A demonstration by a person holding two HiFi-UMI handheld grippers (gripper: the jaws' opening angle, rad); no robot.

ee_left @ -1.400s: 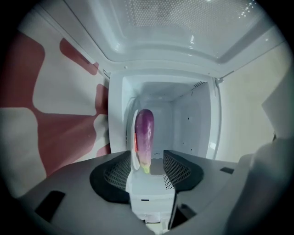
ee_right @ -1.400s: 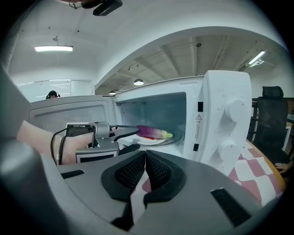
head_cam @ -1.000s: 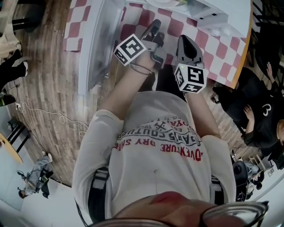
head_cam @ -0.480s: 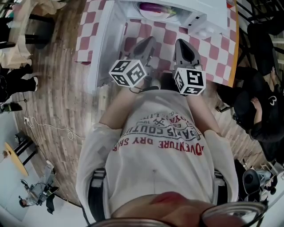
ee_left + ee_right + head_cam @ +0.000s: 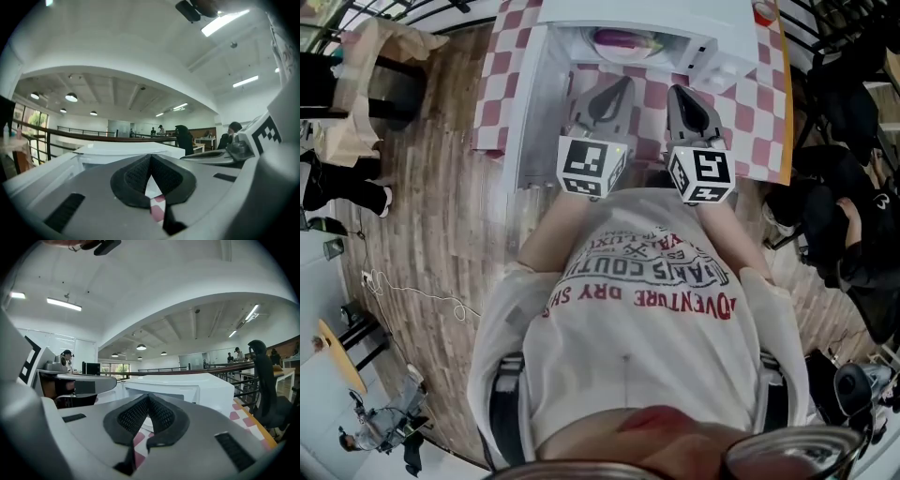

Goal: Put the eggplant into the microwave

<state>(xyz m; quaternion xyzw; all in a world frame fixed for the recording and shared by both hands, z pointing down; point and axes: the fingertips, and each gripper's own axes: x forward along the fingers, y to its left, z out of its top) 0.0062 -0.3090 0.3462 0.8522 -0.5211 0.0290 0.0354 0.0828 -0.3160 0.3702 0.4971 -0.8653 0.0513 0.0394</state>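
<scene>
1. Since a second ago the left gripper (image 5: pixel 612 91) has rolled, so its marker cube (image 5: pixel 592 167) now sits square beside the one on the right gripper (image 5: pixel 686 96). The head view has also come to take in the microwave's open cavity, which was cut off before.
2. Nearest, a white shirt (image 5: pixel 642 309) with red print fills the lower head view, and both forearms reach forward from it.
3. In its own view, the left gripper (image 5: pixel 150 161) has its black ribbed pads (image 5: pixel 133 176) pressed together at the tips with nothing between them. Only a sliver of checked cloth shows through the gap lower down.
4. The right gripper (image 5: pixel 148 401) is the same: its tips meet and it holds nothing.
5. The two grippers lie side by side, not touching, and point level over the pink-and-white checked tablecloth (image 5: pixel 750 122). Their tips stop short of the appliance.
6. The white microwave (image 5: pixel 712 28) stands on that cloth with its door (image 5: pixel 525 103) swung open to the left. The purple eggplant (image 5: pixel 623 38) lies inside the cavity, well apart from both grippers.
7. Further out, a wooden floor (image 5: pixel 441 206) runs along the left, and a bystander (image 5: pixel 853 234) in dark clothes sits at the right.
8. Farthest, the gripper views show a railing (image 5: pixel 220 369), ceiling lamps (image 5: pixel 71 97) and people at desks across a large hall.
</scene>
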